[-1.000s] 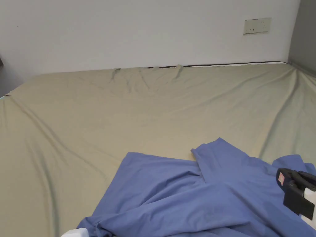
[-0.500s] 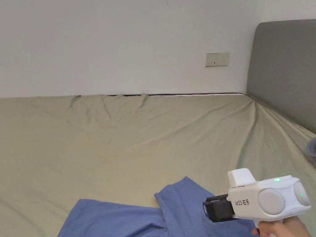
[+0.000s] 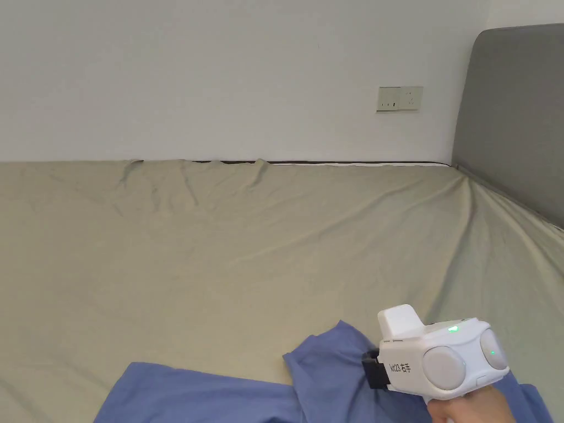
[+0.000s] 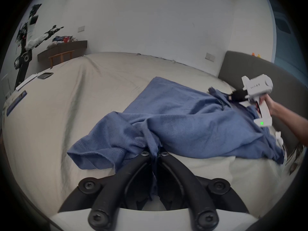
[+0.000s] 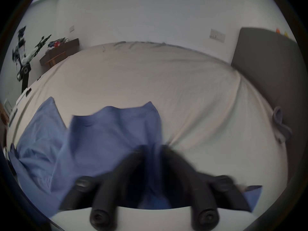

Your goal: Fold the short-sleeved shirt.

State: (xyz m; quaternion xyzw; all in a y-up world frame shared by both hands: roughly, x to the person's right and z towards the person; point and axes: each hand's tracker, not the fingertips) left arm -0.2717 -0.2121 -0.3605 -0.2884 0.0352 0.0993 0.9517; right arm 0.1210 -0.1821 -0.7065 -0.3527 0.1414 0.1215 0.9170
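Shirt: blue short-sleeved shirt lies rumpled on the bed, toward its near edge, headboard to the right.
Left gripper: jaws together, clamped on a bunched fold of the shirt beside a sleeve.
Right gripper: jaws pressed on shirt cloth; blurred.
Change: against half a second ago, in the head view, the right gripper sits slightly lower and further left over the cloth; the framing has also shifted.
Wall: socket plate above the bed's far edge.
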